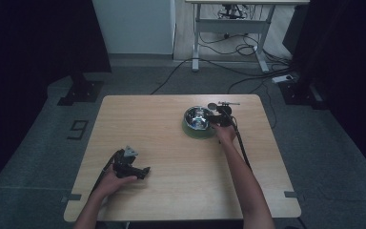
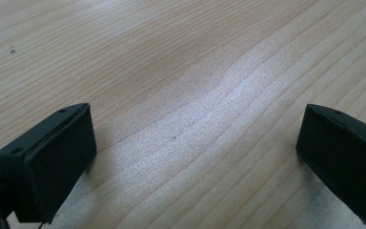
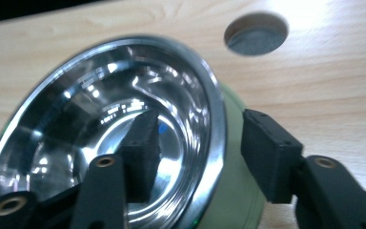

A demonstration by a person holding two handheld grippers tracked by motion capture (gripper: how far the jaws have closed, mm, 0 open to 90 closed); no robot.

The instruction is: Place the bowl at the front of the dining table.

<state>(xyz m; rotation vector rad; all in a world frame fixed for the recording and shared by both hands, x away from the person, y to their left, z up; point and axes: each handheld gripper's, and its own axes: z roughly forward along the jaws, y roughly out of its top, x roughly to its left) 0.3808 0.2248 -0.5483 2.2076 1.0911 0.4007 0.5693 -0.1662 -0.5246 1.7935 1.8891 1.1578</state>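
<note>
A shiny steel bowl (image 1: 198,118) with a green outer wall stands on the wooden table (image 1: 181,186), right of centre toward the far edge. My right gripper (image 1: 218,119) is at the bowl's right side. In the right gripper view it (image 3: 201,136) is open and straddles the bowl's rim (image 3: 217,119): one jaw is inside the bowl, the other outside beside the green wall (image 3: 228,200). A small gap shows on each side of the rim. Near the front left, my left gripper (image 1: 143,171) lies low on the table, its jaws (image 2: 195,143) wide open over bare wood.
A round cable hole (image 3: 256,34) is cut in the tabletop just beyond the bowl. Behind the table, on the grey floor, are a desk frame (image 1: 228,28), loose cables and black stand bases. A "9" mark (image 1: 78,129) is on the floor at left.
</note>
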